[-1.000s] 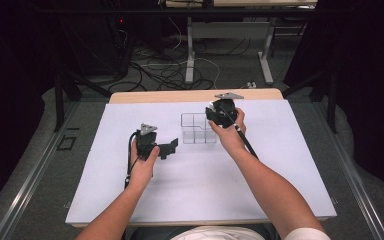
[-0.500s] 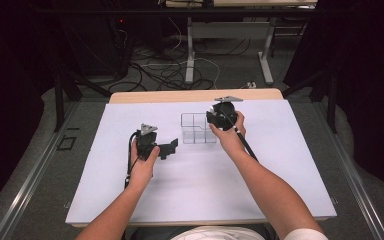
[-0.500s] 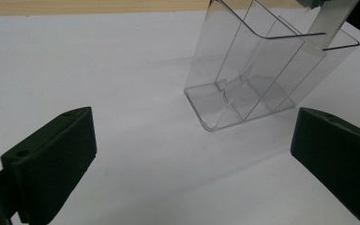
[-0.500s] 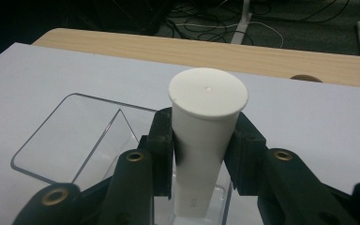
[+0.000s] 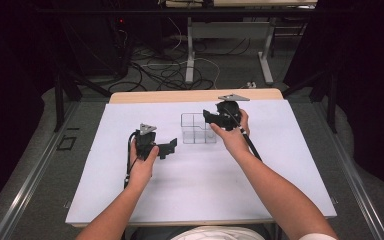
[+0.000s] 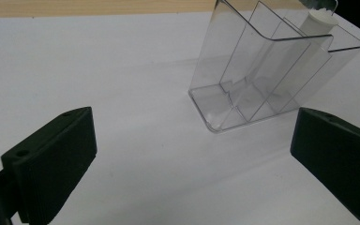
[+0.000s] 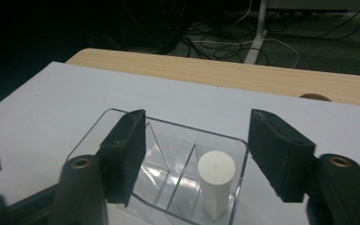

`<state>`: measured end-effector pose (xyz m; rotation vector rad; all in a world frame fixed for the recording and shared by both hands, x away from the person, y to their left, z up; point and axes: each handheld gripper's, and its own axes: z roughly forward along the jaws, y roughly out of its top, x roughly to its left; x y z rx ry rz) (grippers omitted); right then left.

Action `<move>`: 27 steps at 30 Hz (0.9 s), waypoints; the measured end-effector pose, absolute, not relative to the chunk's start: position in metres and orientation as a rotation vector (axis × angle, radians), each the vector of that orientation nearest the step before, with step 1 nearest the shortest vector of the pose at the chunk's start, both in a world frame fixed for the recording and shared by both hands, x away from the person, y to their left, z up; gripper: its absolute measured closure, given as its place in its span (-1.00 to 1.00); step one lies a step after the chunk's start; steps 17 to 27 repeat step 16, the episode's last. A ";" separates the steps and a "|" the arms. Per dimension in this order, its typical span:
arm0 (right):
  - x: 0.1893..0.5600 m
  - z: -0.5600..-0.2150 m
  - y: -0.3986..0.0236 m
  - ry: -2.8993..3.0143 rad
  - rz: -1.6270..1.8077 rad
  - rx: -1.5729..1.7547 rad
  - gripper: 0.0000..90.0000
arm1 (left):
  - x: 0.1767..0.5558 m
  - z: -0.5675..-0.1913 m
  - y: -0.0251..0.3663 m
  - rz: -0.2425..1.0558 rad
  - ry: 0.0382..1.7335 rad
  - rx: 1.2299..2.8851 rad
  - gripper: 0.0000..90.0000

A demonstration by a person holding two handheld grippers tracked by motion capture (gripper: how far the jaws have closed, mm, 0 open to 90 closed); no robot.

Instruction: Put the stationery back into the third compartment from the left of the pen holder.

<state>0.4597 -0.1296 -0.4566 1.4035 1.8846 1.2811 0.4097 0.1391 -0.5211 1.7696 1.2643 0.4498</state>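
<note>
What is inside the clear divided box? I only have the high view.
Observer: A white cylinder stands upright in one compartment of the clear box, as the right gripper view shows.
Operator: Is the right claw gripping it?
Observer: No. The right claw has just been opening its jaws. They stand apart above the box, one on either side of the cylinder, without touching it.
Operator: And the left claw?
Observer: The left claw is open with nothing between its jaws, and it faces the box.
</note>
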 end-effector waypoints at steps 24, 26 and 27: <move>0.436 -0.461 -0.173 1.939 1.234 1.402 -0.90 | 0.411 -0.521 0.145 0.469 1.274 1.764 -0.99; 0.436 -0.461 -0.173 1.939 1.234 1.402 -0.90 | 0.411 -0.521 0.145 0.469 1.274 1.764 -0.99; 0.436 -0.461 -0.173 1.939 1.234 1.402 -0.90 | 0.411 -0.521 0.145 0.469 1.274 1.764 -0.99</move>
